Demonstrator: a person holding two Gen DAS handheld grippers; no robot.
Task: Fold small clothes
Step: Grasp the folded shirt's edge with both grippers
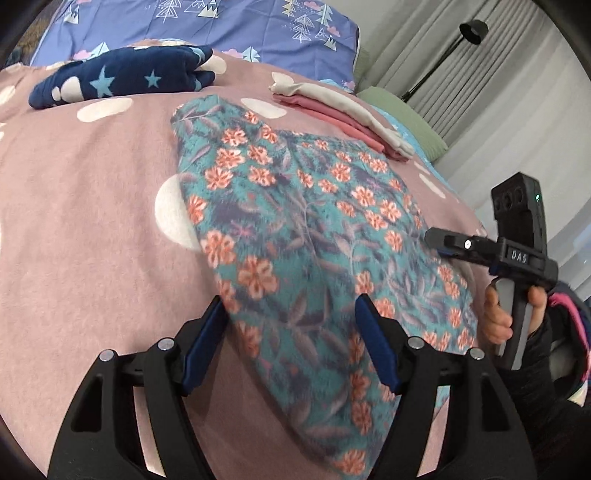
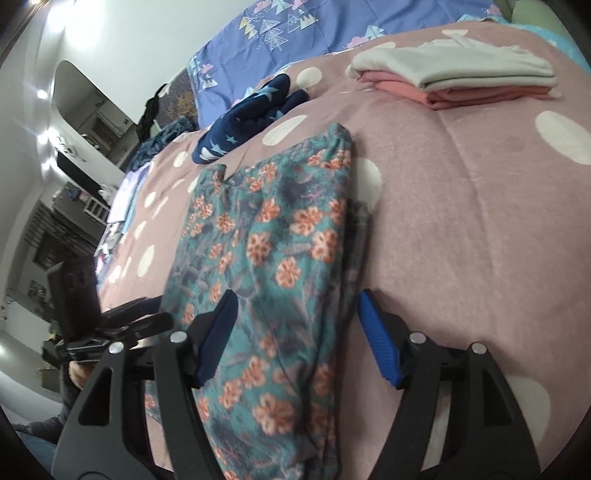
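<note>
A teal garment with orange flowers [image 1: 295, 229] lies folded lengthwise on the pink dotted bedspread [image 1: 85, 221]; it also shows in the right wrist view [image 2: 273, 251]. My left gripper [image 1: 291, 314] is open, its blue pads just above the garment's near end. My right gripper [image 2: 295, 310] is open over the garment's near end; its tip [image 1: 436, 236] shows in the left wrist view at the garment's right edge.
A navy star-print garment [image 1: 122, 75] lies crumpled at the far side. A folded stack of pink and cream clothes [image 2: 458, 77] sits at the far right. A blue tree-print pillow [image 1: 229, 26] is behind. Curtains and a floor lamp [image 1: 472, 29] stand right.
</note>
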